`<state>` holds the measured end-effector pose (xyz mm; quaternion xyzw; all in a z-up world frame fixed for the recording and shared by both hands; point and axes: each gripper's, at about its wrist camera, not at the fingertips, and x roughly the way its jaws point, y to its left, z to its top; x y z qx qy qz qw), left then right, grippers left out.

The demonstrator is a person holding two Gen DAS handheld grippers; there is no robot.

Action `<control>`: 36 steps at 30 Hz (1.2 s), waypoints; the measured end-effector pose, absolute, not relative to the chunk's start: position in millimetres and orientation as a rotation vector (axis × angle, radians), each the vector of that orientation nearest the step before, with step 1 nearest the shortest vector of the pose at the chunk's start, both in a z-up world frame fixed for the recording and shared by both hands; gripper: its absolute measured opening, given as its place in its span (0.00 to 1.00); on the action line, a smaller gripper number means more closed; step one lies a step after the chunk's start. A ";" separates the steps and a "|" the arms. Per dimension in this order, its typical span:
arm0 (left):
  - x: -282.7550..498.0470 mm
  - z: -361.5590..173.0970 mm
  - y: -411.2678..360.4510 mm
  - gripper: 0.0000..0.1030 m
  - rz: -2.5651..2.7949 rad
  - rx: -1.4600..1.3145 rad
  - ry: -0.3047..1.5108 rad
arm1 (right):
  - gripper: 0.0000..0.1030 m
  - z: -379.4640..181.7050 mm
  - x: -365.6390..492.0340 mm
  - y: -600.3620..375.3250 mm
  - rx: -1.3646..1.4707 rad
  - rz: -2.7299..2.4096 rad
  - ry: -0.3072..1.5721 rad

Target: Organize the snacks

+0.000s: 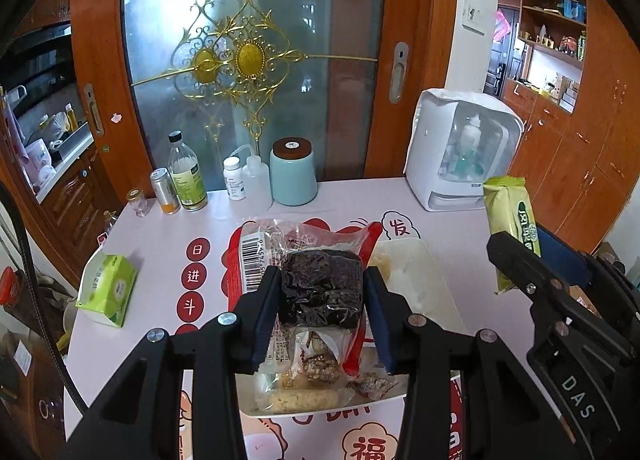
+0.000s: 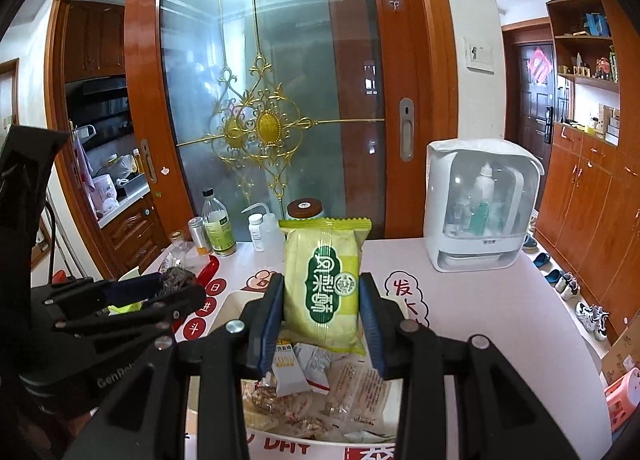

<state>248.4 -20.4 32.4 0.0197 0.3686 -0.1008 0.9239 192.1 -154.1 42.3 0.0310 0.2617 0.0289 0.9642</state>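
My left gripper [image 1: 322,300] is shut on a clear packet of dark snack [image 1: 320,284], held above a white tray [image 1: 424,284] that holds several wrapped snacks and a red-edged bag [image 1: 280,240]. My right gripper [image 2: 322,308] is shut on a yellow-green snack packet [image 2: 324,284], upright above the same tray [image 2: 232,306]. In the left wrist view the right gripper [image 1: 516,256] shows at the right edge with that packet [image 1: 508,216]. In the right wrist view the left gripper [image 2: 168,286] shows at the left with the dark packet [image 2: 180,278].
At the table's back stand a glass bottle [image 1: 186,176], a can [image 1: 165,190], a small jar [image 1: 138,202], a pill bottle [image 1: 234,178], a squeeze bottle [image 1: 256,180], a pale blue canister [image 1: 293,172] and a white appliance [image 1: 460,152]. A green tissue pack [image 1: 106,288] lies left.
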 end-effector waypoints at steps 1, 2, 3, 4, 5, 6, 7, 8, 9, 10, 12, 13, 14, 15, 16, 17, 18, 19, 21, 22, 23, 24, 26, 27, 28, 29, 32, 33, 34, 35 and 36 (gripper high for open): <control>250.8 30.7 -21.4 0.39 -0.205 0.040 0.760 | 0.36 41.0 195.1 -154.7 0.062 0.059 0.536; 254.4 27.8 -22.8 0.39 -0.201 0.042 0.766 | 0.36 38.4 198.2 -154.8 0.064 0.059 0.548; 258.1 24.8 -23.7 0.39 -0.195 0.044 0.773 | 0.36 34.9 202.1 -156.1 0.070 0.061 0.561; 261.8 21.3 -24.5 0.39 -0.190 0.044 0.781 | 0.36 32.2 205.5 -157.3 0.075 0.065 0.572; 264.1 17.7 -25.1 0.39 -0.186 0.045 0.789 | 0.36 29.2 209.1 -158.5 0.079 0.065 0.585; 266.3 14.4 -25.3 0.39 -0.182 0.044 0.797 | 0.36 25.1 213.1 -160.3 0.084 0.065 0.599; 271.0 9.4 -25.6 0.39 -0.178 0.043 0.809 | 0.36 20.8 218.1 -162.4 0.088 0.066 0.614; 273.9 6.0 -25.9 0.39 -0.173 0.044 0.817 | 0.36 15.8 222.9 -164.0 0.091 0.066 0.633; 277.2 1.9 -25.9 0.39 -0.168 0.045 0.827 | 0.36 11.2 227.3 -165.3 0.094 0.067 0.651; 280.3 -2.3 -26.1 0.40 -0.164 0.045 0.837 | 0.36 7.2 230.5 -166.4 0.099 0.069 0.663; 287.4 -12.6 -26.5 0.41 -0.159 0.043 0.864 | 0.36 -3.6 238.9 -168.8 0.108 0.073 0.698; 289.6 -17.0 -26.1 0.48 -0.162 0.041 0.875 | 0.37 -8.3 241.5 -169.1 0.107 0.076 0.710; 292.7 -21.9 -26.2 0.69 -0.168 0.037 0.891 | 0.37 -13.4 245.0 -169.2 0.102 0.079 0.727; 294.7 -26.6 -25.0 0.77 -0.157 0.031 0.904 | 0.37 -19.5 247.9 -169.0 0.098 0.084 0.747; 295.4 -29.8 -22.4 0.89 -0.134 0.029 0.904 | 0.37 -26.9 251.8 -169.1 0.100 0.094 0.774; 296.7 -33.8 -20.0 0.95 -0.126 0.024 0.908 | 0.39 -33.1 255.0 -169.3 0.102 0.099 0.802; 298.2 -38.2 -17.3 0.96 -0.132 0.011 0.917 | 0.40 -42.0 259.3 -171.0 0.104 0.077 0.844; 299.0 -41.2 -15.4 0.96 -0.137 0.001 0.928 | 0.44 -48.0 261.3 -172.8 0.107 0.069 0.866; 301.6 -49.2 -10.4 0.96 -0.143 -0.027 0.961 | 0.53 -54.5 261.2 -175.5 0.120 0.075 0.879; 302.1 -53.1 -7.7 0.96 -0.143 -0.040 0.974 | 0.58 -56.9 260.6 -176.8 0.127 0.072 0.882; 302.0 -54.7 -6.7 0.96 -0.140 -0.043 0.980 | 0.61 -58.1 259.8 -177.6 0.130 0.069 0.882; 301.5 -56.0 -5.7 0.96 -0.136 -0.043 0.982 | 0.61 -59.0 258.7 -177.8 0.134 0.071 0.882; 299.2 -56.8 -4.3 0.96 -0.125 -0.036 0.978 | 0.62 -59.0 258.4 -177.5 0.136 0.074 0.883; 298.0 -56.3 -4.6 0.96 -0.124 -0.033 0.977 | 0.62 -58.6 257.9 -177.0 0.136 0.074 0.880; 296.8 -56.0 -4.2 0.96 -0.123 -0.032 0.976 | 0.62 -57.9 257.2 -176.1 0.134 0.074 0.878; 295.4 -55.3 -3.9 0.96 -0.120 -0.030 0.975 | 0.62 -57.4 256.0 -175.3 0.134 0.074 0.876; 291.3 -52.2 -2.5 0.96 -0.112 -0.025 0.972 | 0.62 -56.6 256.6 -173.3 0.132 0.074 0.876; 289.1 -51.3 -1.8 0.96 -0.109 -0.023 0.969 | 0.62 -56.6 256.1 -172.3 0.130 0.071 0.880; 287.5 -50.0 -1.0 0.96 -0.107 -0.021 0.968 | 0.62 -56.3 255.5 -171.4 0.131 0.070 0.881; 285.1 -48.6 0.2 0.96 -0.104 -0.021 0.968 | 0.62 -56.1 254.9 -170.3 0.131 0.070 0.882; 282.8 -47.0 1.2 0.96 -0.103 -0.022 0.968 | 0.62 -55.7 253.5 -168.9 0.130 0.070 0.884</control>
